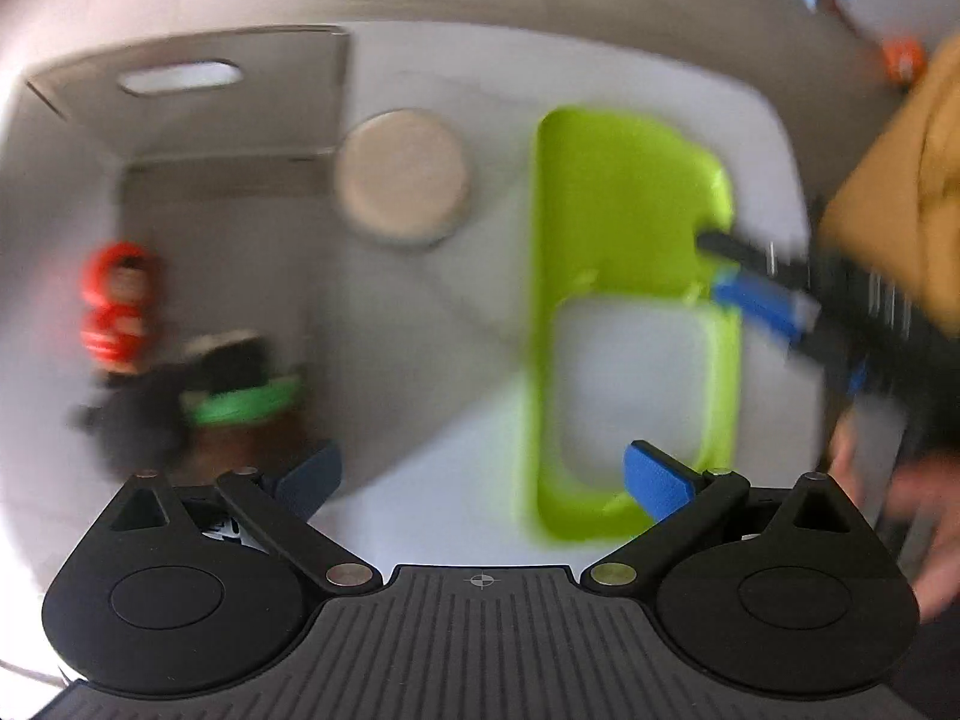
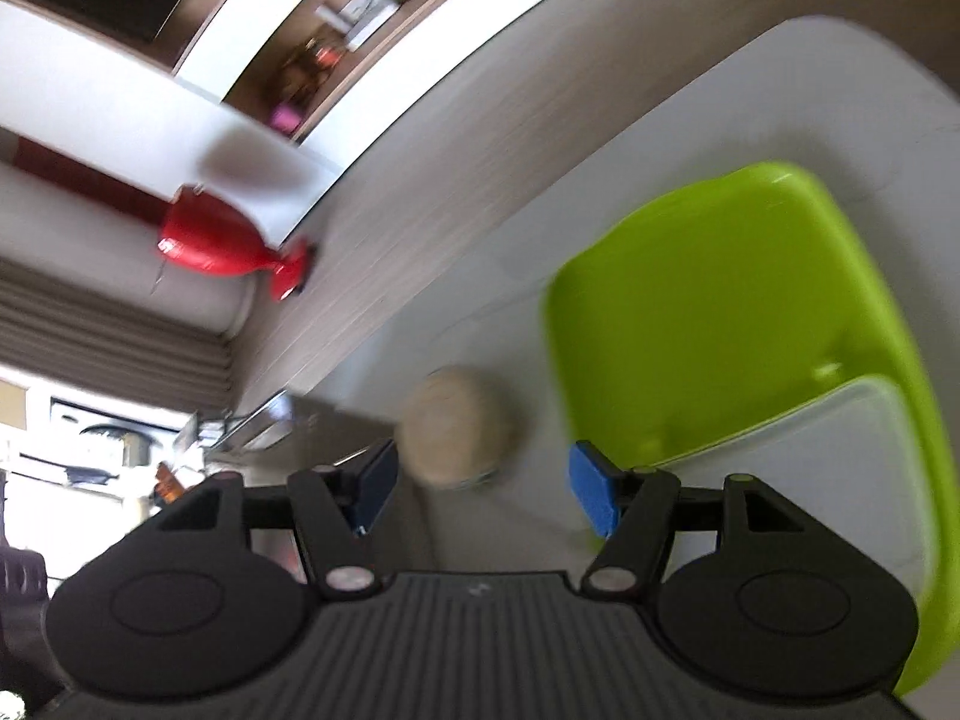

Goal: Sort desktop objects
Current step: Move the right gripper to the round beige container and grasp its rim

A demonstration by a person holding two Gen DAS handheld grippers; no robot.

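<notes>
From the left wrist, the left gripper (image 1: 480, 474) hangs with fingers wide and empty over a white table (image 1: 432, 480), a grey bin (image 1: 198, 120) holding a red doll (image 1: 117, 306) and dark items to one side, a lime-green tray (image 1: 624, 198) to the other. The right gripper (image 1: 756, 282) reaches in over the tray's edge. From the right wrist, its own fingers (image 2: 591, 495) stand moderately apart, gripping nothing, near a round beige disc (image 2: 459, 426) just beside the tray (everything blurred). A hasty sweep could, by this reading, knock the disc or collide the two grippers.
</notes>
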